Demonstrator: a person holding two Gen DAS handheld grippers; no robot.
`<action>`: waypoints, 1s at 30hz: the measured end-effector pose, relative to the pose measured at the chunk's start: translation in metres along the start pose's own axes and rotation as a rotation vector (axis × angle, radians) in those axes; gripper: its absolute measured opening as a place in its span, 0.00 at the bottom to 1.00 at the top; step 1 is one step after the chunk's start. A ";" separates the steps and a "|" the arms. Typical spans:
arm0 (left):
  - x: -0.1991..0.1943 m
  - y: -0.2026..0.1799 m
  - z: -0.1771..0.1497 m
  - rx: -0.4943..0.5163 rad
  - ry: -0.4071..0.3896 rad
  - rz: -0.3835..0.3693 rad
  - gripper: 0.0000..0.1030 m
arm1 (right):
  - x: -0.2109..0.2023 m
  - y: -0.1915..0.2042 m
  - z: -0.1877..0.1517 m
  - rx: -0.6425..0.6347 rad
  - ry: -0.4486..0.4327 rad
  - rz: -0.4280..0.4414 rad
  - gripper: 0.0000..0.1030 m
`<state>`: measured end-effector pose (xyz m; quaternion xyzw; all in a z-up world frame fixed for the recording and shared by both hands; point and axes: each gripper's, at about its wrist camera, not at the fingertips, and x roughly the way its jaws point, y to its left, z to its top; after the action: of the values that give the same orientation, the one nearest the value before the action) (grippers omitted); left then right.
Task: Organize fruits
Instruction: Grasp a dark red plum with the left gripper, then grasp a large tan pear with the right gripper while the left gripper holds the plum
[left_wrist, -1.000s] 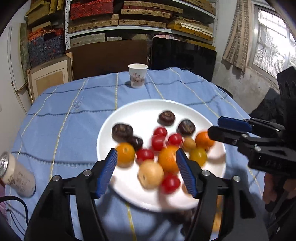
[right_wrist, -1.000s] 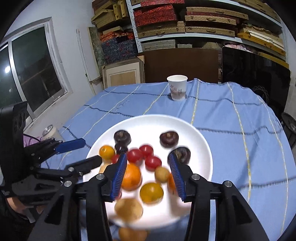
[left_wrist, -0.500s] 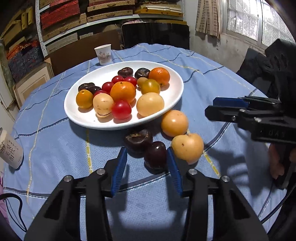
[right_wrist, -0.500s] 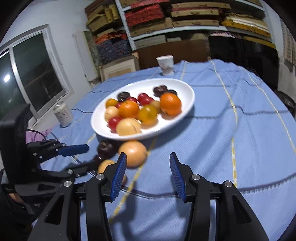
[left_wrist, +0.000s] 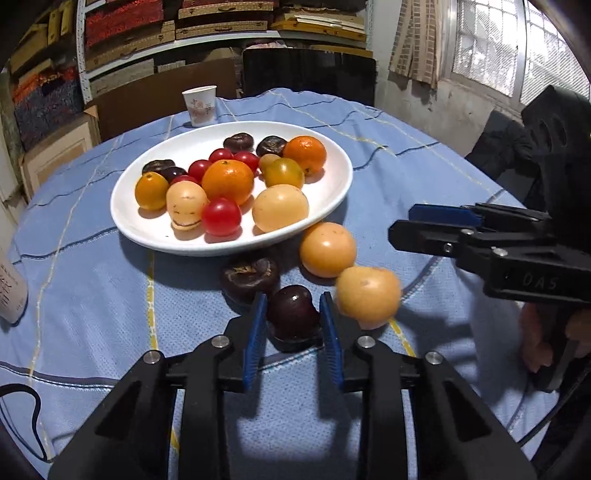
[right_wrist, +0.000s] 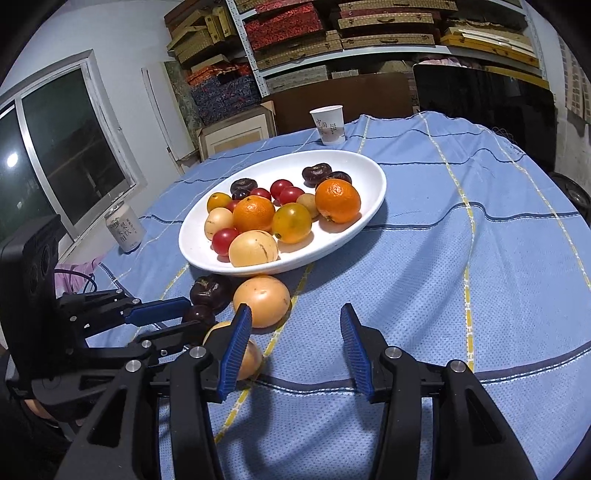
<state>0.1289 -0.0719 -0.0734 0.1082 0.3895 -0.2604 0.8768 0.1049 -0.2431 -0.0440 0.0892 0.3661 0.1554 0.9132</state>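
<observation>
Blue-padded jaws of the left gripper (left_wrist: 292, 320) pinch a dark plum (left_wrist: 293, 312) on the tabletop (left_wrist: 92, 295), just before the white plate (left_wrist: 325, 201) of fruit. Its base is hidden in shadow. Farther right, the right gripper (right_wrist: 295, 334) hovers, jaws opening around nothing, one finger covering part of a yellow fruit (right_wrist: 249, 356).

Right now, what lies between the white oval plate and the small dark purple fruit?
A wrinkled dark brown fruit lies on the cloth between the plate and the purple fruit, clearest in the left wrist view.
</observation>
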 end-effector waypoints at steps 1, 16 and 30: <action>-0.001 0.000 0.000 0.001 -0.001 -0.001 0.28 | 0.000 0.000 0.000 -0.002 -0.001 0.000 0.49; 0.016 0.010 0.000 -0.051 0.073 -0.099 0.37 | 0.002 -0.001 -0.001 0.004 0.006 -0.017 0.56; -0.045 0.046 0.000 -0.233 -0.221 -0.141 0.30 | -0.013 0.042 -0.011 -0.142 0.019 -0.023 0.56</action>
<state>0.1285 -0.0168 -0.0403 -0.0510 0.3251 -0.2848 0.9003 0.0791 -0.2077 -0.0325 0.0183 0.3638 0.1712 0.9154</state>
